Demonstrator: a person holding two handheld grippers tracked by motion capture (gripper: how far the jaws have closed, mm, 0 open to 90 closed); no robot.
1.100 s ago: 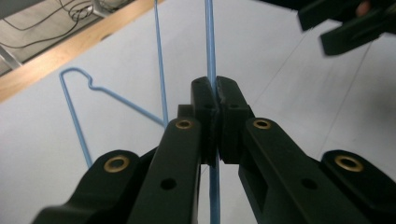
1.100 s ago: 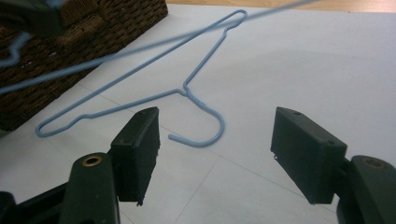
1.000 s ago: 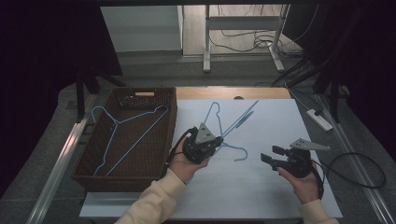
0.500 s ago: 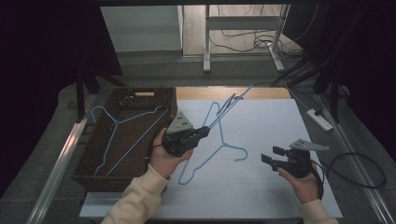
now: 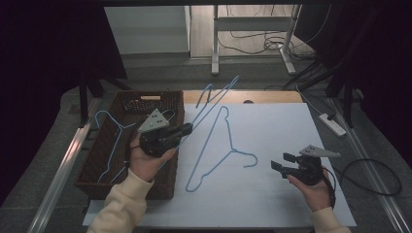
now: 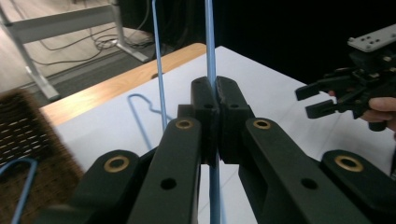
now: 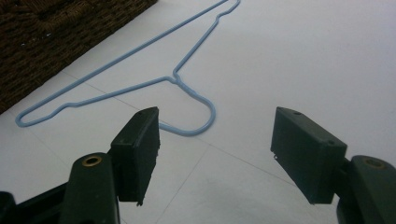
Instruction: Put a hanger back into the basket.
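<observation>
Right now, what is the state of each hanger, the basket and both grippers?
left gripper: shut on held hanger
held hanger: lifted off the table, tilted
hanger on table: lying flat, free
hanger in basket: lying inside
basket: open top
right gripper: open, holding nothing

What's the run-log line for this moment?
left gripper: shut on raised hanger beside basket | right gripper: open, near flat hanger | mat

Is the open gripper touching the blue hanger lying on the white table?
Apart. In the right gripper view, the right gripper stands open with bare white table between its fingertips and the flat hanger, whose hook curves just beyond them.
</observation>
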